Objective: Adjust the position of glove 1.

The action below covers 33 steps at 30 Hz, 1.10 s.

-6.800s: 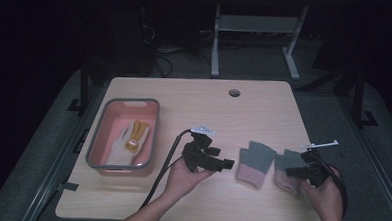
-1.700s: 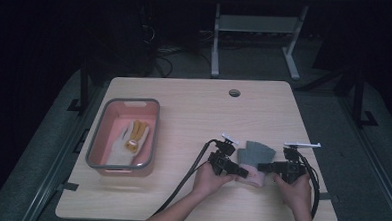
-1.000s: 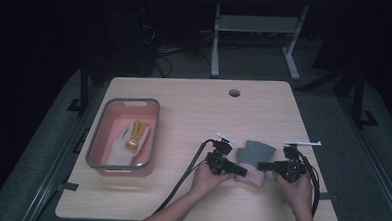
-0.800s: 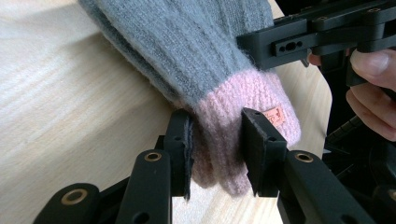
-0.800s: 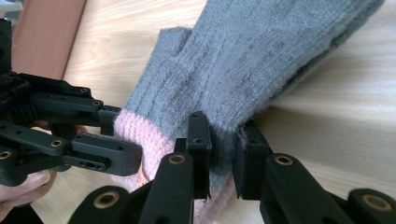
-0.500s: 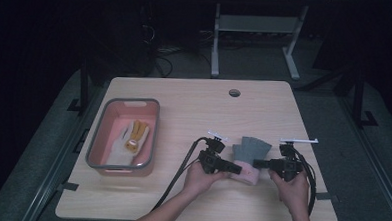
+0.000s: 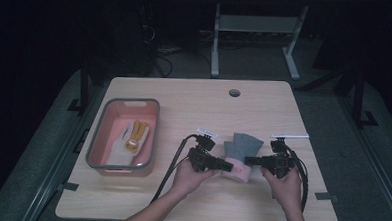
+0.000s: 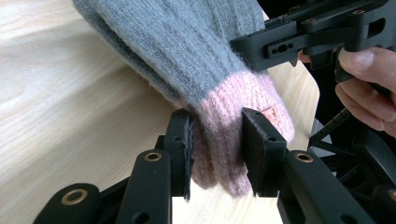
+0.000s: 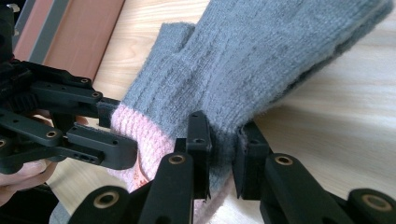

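A grey knitted glove [image 7: 241,145] with a pink cuff [image 7: 235,171] hangs between both grippers just above the wooden table [image 7: 194,100], right of centre. My left gripper [image 7: 226,166] is shut on the pink cuff [image 8: 229,135], which is squeezed between its pads [image 8: 217,140]. My right gripper [image 7: 250,160] comes from the opposite side and is shut on the glove's grey edge [image 9: 261,60] next to the cuff [image 9: 223,135]. The grey fingers of the glove point away from me and trail on the tabletop.
A pink tray with a grey rim [image 7: 95,146] stands at the table's left and holds a white and yellow glove [image 7: 133,137]. A round cable hole [image 7: 234,92] sits near the far edge. Black cables trail from both grippers toward the front edge.
Both hands have shifted left toward the tray and risen a little, carrying the glove with them. Both grips have stayed the same.
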{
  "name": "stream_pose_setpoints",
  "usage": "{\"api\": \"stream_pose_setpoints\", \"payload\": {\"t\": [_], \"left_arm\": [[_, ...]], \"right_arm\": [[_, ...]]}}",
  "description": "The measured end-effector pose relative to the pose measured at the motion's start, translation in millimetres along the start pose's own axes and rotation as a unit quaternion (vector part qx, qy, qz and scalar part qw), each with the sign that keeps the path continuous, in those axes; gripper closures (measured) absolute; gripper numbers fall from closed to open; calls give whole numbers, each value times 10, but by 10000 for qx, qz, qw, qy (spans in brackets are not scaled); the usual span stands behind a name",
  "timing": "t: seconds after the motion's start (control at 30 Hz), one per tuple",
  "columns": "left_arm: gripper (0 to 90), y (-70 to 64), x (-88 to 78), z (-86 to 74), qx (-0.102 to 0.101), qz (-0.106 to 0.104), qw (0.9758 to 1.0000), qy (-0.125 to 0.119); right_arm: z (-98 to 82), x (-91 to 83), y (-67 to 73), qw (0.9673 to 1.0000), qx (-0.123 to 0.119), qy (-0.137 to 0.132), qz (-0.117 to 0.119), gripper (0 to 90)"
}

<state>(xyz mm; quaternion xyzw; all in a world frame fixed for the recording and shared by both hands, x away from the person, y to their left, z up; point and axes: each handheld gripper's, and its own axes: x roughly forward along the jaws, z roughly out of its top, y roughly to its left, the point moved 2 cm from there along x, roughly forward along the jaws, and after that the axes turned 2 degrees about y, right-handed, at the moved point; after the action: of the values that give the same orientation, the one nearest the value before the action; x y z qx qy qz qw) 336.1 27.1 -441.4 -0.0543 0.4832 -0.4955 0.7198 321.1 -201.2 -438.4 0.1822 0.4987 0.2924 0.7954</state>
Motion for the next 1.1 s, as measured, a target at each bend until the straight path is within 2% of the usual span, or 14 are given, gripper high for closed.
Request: {"api": "stream_pose_setpoints", "payload": {"t": [0.17, 0.37, 0.67, 0.87, 0.9, 1.1], "left_arm": [[653, 28, -120, -11, -68, 0, 9999, -89], [653, 57, -299, -19, -50, 40, 9998, -212], [653, 157, -526, -49, -96, 160, 9995, -265], [653, 193, -637, -53, -114, 202, 9991, -348], [653, 197, -656, -54, -120, 212, 9991, -337], [654, 226, -744, -61, -149, 243, 9988, -397]], "right_arm": [[59, 34, 91, 9999, -91, 35, 39, 786], [166, 73, 249, 9998, -166, 89, 94, 786], [302, 215, 454, 9990, -376, 206, 146, 786], [374, 276, 530, 9985, -420, 218, 276, 786], [382, 280, 548, 9987, -373, 236, 272, 786], [438, 322, 622, 9981, -475, 250, 293, 785]]}}
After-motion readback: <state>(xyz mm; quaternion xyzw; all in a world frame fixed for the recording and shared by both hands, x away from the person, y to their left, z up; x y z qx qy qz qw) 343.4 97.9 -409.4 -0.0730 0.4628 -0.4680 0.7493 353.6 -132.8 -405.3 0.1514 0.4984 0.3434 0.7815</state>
